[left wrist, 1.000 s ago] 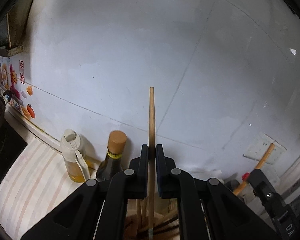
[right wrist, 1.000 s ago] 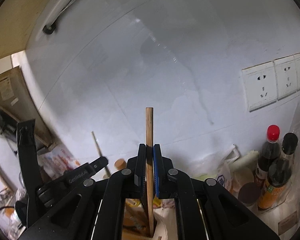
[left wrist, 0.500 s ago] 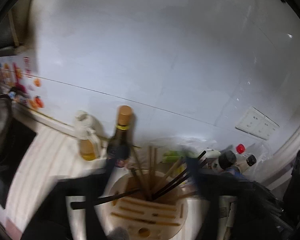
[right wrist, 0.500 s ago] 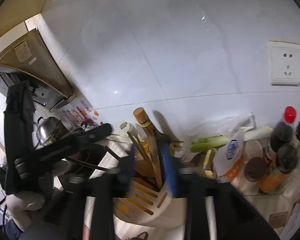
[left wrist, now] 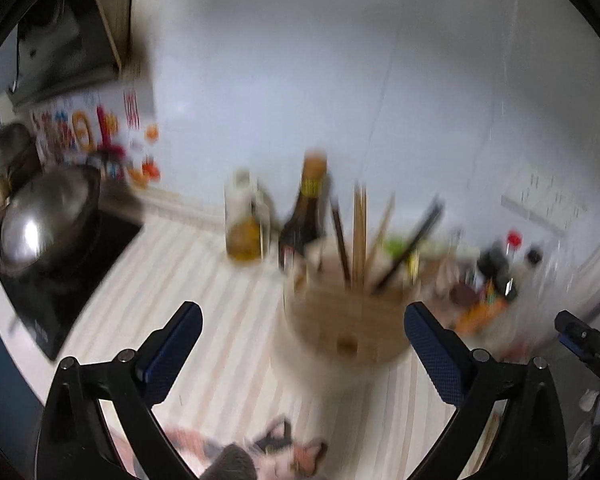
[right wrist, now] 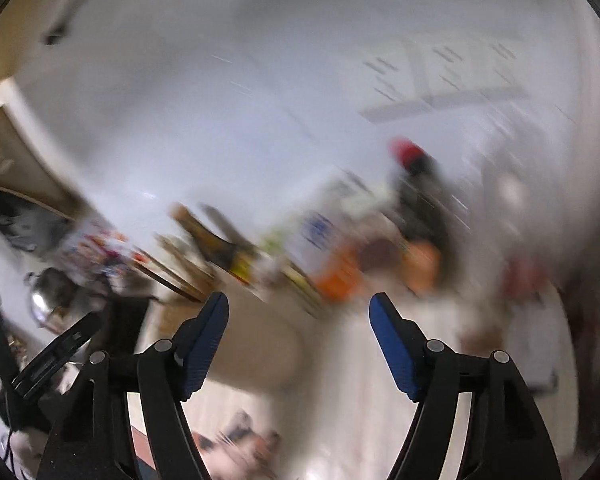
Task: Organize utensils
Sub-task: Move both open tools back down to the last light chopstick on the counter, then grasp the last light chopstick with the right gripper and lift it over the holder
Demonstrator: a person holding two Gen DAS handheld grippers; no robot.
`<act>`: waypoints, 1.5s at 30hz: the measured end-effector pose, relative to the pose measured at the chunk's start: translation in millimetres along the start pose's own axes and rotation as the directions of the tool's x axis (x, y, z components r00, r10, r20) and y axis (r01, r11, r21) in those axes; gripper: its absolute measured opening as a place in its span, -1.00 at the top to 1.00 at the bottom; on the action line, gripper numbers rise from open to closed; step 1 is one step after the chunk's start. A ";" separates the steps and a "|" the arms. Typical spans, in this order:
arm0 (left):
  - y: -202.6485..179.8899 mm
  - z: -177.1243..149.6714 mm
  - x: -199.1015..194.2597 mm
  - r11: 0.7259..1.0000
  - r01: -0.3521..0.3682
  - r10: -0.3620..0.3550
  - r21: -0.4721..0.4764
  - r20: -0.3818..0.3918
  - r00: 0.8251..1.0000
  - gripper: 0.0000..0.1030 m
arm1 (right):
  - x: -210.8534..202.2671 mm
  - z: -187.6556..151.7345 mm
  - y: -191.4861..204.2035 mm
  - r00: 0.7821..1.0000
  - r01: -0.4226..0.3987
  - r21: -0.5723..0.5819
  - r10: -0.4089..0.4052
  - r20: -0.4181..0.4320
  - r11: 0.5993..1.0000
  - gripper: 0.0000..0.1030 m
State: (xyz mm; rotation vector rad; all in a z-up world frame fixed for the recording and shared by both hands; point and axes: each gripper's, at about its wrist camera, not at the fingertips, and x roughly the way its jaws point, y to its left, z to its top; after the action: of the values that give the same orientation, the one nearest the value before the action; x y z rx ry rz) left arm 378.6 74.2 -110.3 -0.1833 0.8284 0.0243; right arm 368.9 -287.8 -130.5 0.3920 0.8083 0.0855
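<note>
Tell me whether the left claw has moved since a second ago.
Yes. The left claw has backed away from the utensil holder, whose chopsticks now stand ahead of it, and its jaws have just been opening, empty.

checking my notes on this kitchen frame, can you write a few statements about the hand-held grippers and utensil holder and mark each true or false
1. The left hand-held gripper is clamped on a chopstick. False: its jaws stand wide, nothing between the pads.
2. Chopsticks stand in the utensil holder. True.
3. The right hand-held gripper is open and empty. True.
4. The dark bottle lies on its side. False: it stands upright behind the holder.
</note>
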 end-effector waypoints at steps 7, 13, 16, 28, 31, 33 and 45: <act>-32.1 -89.9 65.1 0.994 -0.045 0.067 0.098 -0.235 0.970 -1.00 | 24.7 -82.1 -110.0 0.948 0.233 0.124 -0.197 -0.250 0.965 -0.45; -69.6 -149.3 115.0 0.982 -0.038 0.106 0.182 -0.377 0.920 -1.00 | 52.6 -134.8 -196.8 0.877 0.376 0.224 -0.268 -0.399 0.899 -0.19; -84.3 -169.2 133.5 0.973 -0.033 0.130 0.230 -0.420 0.898 -1.00 | 73.0 -150.7 -221.5 0.841 0.428 0.227 -0.293 -0.455 0.875 0.07; -83.6 -205.1 152.6 0.949 -0.053 0.196 0.309 -0.452 0.870 -1.00 | 137.7 -160.0 -151.7 0.834 0.301 -0.069 -0.297 -0.465 0.951 0.86; -65.9 -208.5 151.1 0.954 -0.070 0.204 0.292 -0.459 0.865 -1.00 | 158.9 -169.5 -106.3 0.829 0.196 -0.145 -0.243 -0.504 0.970 0.87; -51.1 -208.7 149.5 0.955 -0.099 0.224 0.280 -0.461 0.859 -1.00 | 171.3 -175.3 -80.6 0.820 0.155 -0.188 -0.232 -0.524 0.970 0.87; 11.6 -216.3 148.0 0.968 -0.188 0.247 0.168 -0.488 0.837 -1.00 | 207.5 -186.4 -25.0 0.751 0.143 -0.496 -0.420 -0.509 0.856 0.83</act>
State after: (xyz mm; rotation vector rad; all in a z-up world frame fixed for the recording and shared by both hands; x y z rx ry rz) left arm 319.6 41.1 -363.8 0.0195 1.3744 0.1498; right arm 376.6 -207.3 -398.7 -0.2148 1.4487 0.0958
